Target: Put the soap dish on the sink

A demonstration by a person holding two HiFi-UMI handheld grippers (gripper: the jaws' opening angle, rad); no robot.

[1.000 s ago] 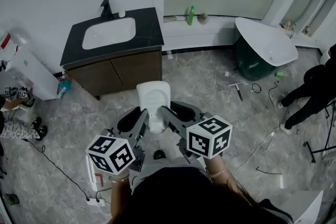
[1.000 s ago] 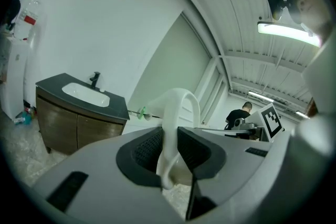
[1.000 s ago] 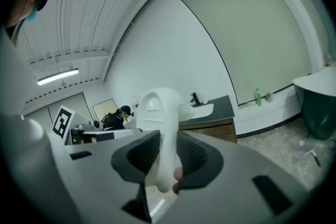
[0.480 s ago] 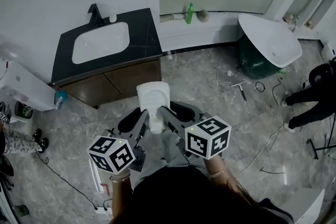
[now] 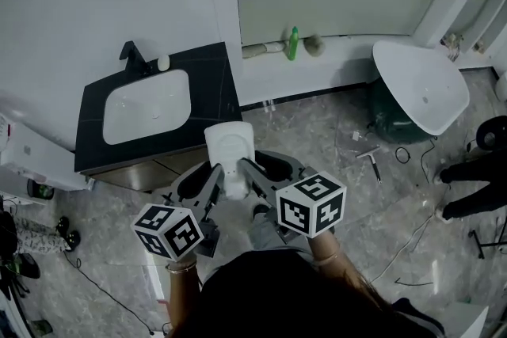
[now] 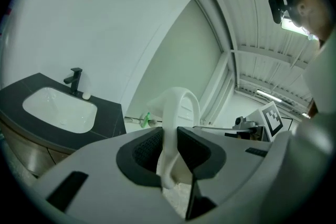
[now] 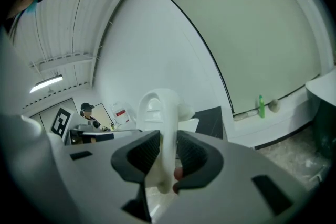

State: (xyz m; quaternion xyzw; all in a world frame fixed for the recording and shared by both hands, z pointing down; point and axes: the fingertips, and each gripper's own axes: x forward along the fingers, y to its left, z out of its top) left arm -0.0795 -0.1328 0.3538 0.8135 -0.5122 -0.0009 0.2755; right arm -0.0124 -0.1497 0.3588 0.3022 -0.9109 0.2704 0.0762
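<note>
Bright, even indoor light; soft shadows — fisheye bending and dark corners in both gripper views

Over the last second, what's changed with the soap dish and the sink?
The sink has drawn closer in the head view and is now just past the soap dish; the person has walked toward it. The left gripper and right gripper stay shut on the dish, posed as before.
</note>
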